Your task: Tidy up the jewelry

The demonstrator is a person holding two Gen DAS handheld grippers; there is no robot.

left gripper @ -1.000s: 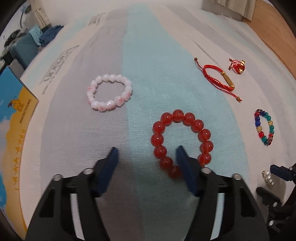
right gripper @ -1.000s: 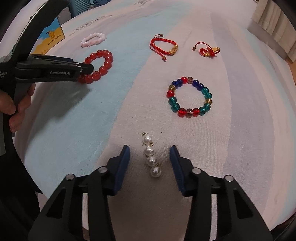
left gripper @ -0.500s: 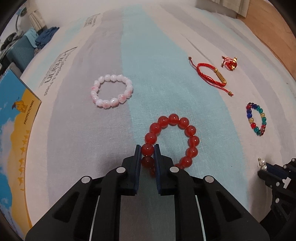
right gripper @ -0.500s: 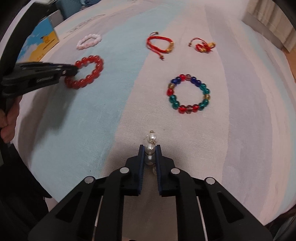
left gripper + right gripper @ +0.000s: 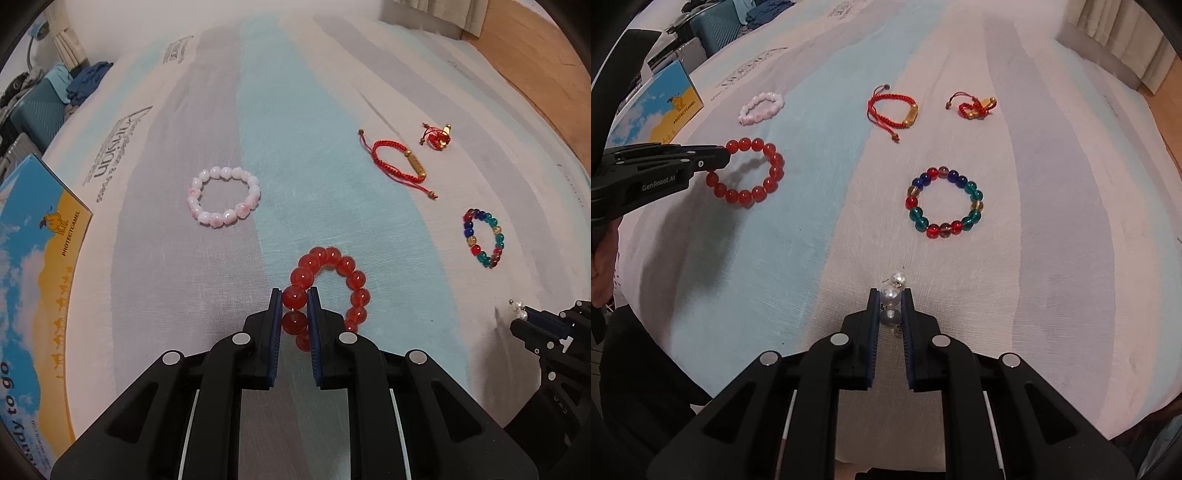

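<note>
My left gripper [image 5: 294, 295] is shut on the red bead bracelet [image 5: 340, 277] and holds it slightly above the striped cloth; it also shows in the right wrist view [image 5: 753, 173]. My right gripper [image 5: 890, 295] is shut on a string of white pearls [image 5: 891, 295], which also shows in the left wrist view [image 5: 519, 309]. On the cloth lie a pink-white bead bracelet [image 5: 223, 201], a red cord bracelet with a gold tube [image 5: 399, 166], a small red knotted charm [image 5: 437, 137] and a multicoloured bead bracelet [image 5: 943, 206].
The striped cloth [image 5: 295, 110] covers a bed. A blue and yellow box [image 5: 33, 258] lies at the left edge. Luggage and clothes [image 5: 48, 99] stand beyond the far left corner. Wooden floor [image 5: 535, 55] shows at the far right.
Both grippers closed from open: the left on the red bead bracelet, the right on the pearl string. Both pieces have since been lifted slightly off the cloth.
</note>
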